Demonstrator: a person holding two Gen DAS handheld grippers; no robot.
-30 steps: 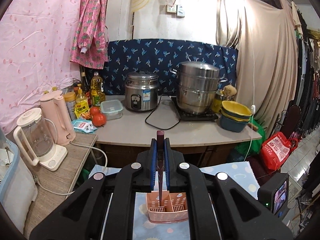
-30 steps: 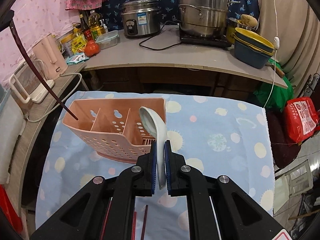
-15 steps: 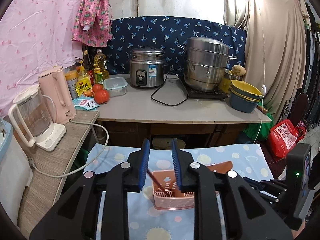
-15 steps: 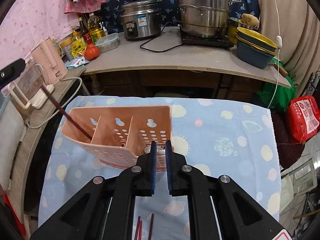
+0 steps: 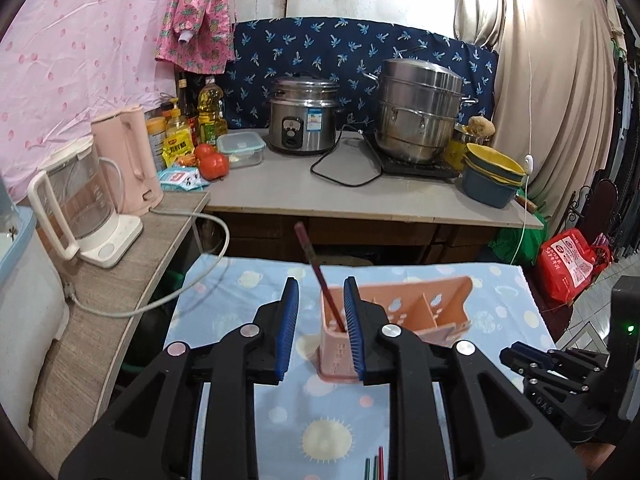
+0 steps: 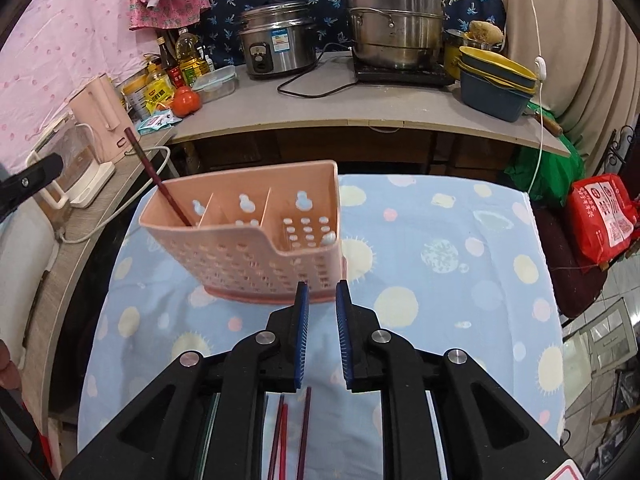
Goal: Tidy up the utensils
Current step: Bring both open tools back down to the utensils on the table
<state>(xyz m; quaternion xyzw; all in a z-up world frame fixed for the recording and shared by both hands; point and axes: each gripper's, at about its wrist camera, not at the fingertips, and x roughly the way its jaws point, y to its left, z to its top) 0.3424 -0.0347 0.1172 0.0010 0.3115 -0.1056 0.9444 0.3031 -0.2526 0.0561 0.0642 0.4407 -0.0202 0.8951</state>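
**Desk:** Pink plastic caddy point(image 6: 256, 236) stands on the cloth-covered surface point(image 6: 440, 280), one dark chopstick point(image 6: 160, 184) leaning in its end compartment. What are the fingers holding?

**Photographer:** Nothing. Left gripper point(image 5: 322, 332) gapes wide and right gripper point(image 6: 322, 336) is parted, both empty. More chopsticks point(image 6: 288, 432) lie beneath the right one; likely next pickup, needing a low, narrow pinch.

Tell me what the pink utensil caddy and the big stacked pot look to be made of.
Pink utensil caddy: looks like molded plastic, matte, with punched holes and thin dividers. Big stacked pot: apparently stainless steel, going by its brushed silver sheen and reflections.
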